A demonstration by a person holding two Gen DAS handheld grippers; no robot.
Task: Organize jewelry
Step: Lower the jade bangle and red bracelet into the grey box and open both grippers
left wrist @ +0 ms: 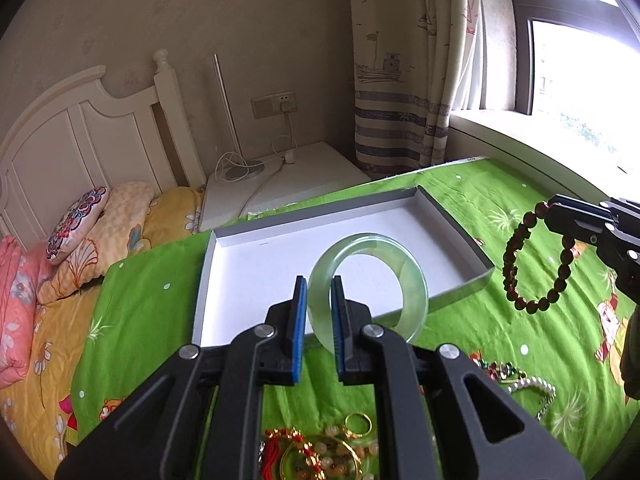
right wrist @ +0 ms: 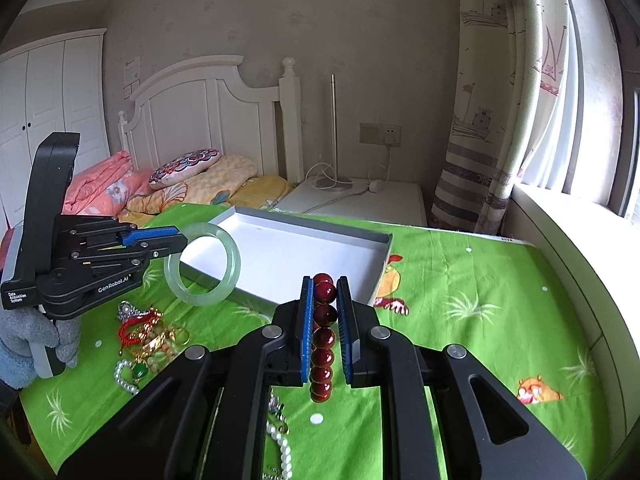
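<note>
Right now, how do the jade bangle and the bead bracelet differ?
The jade bangle is one solid, pale green, translucent ring; the bead bracelet is a loop of separate dark red beads. The bangle sits in the left gripper, the bracelet in the right gripper. Both are pinched between shut fingers, lifted off the green cloth.

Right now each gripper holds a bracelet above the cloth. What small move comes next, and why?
Probably carry the left gripper forward until its green bangle hangs over the white box, then lower it. The box is open and bare, just ahead; the right gripper with the red bead bracelet can follow.
</note>
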